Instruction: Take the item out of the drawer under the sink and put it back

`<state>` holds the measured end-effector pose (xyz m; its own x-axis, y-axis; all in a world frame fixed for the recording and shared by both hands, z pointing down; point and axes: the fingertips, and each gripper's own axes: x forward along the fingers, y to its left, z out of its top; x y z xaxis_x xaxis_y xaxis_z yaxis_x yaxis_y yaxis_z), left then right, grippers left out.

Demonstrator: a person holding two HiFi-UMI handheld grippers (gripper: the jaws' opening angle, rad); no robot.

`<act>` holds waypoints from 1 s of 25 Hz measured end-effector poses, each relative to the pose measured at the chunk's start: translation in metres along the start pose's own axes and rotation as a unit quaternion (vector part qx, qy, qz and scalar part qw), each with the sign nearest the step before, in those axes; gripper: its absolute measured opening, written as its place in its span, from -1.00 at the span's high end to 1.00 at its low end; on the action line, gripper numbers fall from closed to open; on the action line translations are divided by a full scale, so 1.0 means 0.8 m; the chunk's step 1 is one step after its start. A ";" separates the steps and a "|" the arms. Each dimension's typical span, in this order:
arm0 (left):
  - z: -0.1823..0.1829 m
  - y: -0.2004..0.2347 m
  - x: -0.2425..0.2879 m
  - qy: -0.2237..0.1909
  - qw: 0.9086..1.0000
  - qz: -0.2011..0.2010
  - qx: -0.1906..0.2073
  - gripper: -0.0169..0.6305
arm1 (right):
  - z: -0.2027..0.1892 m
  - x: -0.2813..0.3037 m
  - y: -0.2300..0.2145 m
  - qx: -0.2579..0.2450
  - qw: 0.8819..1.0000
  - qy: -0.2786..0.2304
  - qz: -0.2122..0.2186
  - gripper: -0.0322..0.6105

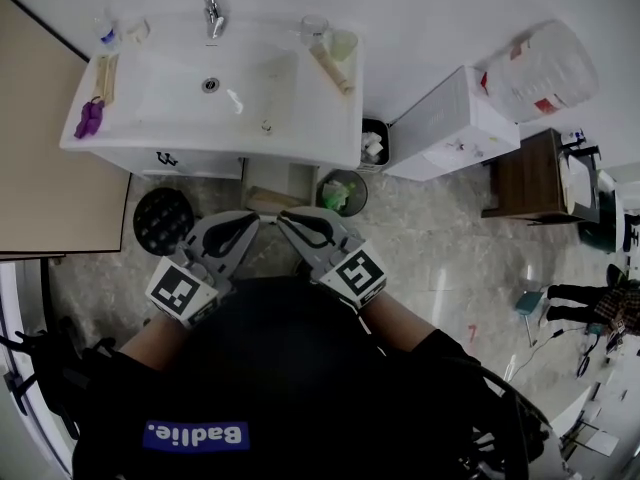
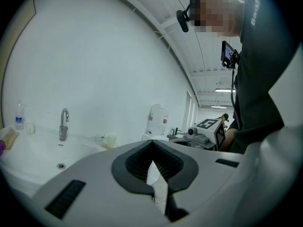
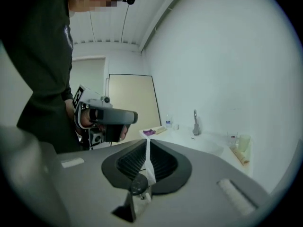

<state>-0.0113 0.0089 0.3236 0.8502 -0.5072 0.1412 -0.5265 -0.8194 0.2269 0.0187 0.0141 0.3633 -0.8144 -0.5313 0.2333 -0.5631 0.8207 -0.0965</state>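
The white sink (image 1: 335, 133) with its tap (image 1: 211, 10) lies ahead of me in the head view. Its white cabinet front (image 1: 190, 160) shows below the rim. To the right of that front is a pale opening with something brownish (image 1: 270, 200) in it; I cannot tell what it is. My left gripper (image 1: 250, 220) (image 2: 151, 143) and right gripper (image 1: 286, 218) (image 3: 147, 140) are held side by side close to my body, pointing toward the sink. Each has its jaws together down to a thin slit, with nothing between them.
A purple item (image 1: 90, 118) and small bottles sit on the sink's edges. On the floor stand a black round bin (image 1: 162, 220), a bin with green contents (image 1: 342, 192) and a small bin (image 1: 373, 144). A white unit (image 1: 450, 123) and wooden table (image 1: 530, 178) stand right.
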 end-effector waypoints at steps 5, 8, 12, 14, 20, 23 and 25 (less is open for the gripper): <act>0.002 -0.004 0.007 0.004 1.000 -0.010 -0.006 0.93 | 0.035 -0.007 0.002 0.027 0.999 -0.045 0.005 0.89; 0.004 -0.006 0.011 0.004 1.000 -0.015 -0.010 0.93 | 0.045 -0.006 0.004 0.020 0.999 -0.051 0.007 0.89; 0.005 -0.007 0.013 0.003 1.000 -0.017 -0.007 0.93 | 0.054 -0.003 0.002 0.018 0.998 -0.065 0.008 0.89; 0.004 -0.007 0.014 0.005 1.000 -0.017 -0.007 0.93 | 0.054 -0.003 0.003 0.022 0.998 -0.066 0.009 0.89; 0.002 -0.010 0.013 0.007 1.000 -0.019 -0.002 0.93 | 0.053 -0.002 0.003 0.028 0.997 -0.068 0.013 0.89; 0.001 -0.011 0.013 0.008 1.000 -0.018 0.000 0.93 | 0.053 -0.003 0.004 0.031 0.997 -0.069 0.013 0.89; 0.001 -0.010 0.013 0.008 1.000 -0.018 -0.001 0.93 | 0.052 -0.003 0.004 0.033 0.997 -0.069 0.013 0.89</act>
<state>0.0016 0.0101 0.3223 0.8684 -0.4733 0.1481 -0.4957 -0.8365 0.2336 0.0131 0.0093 0.3221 -0.8379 -0.5375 0.0950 -0.5457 0.8216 -0.1649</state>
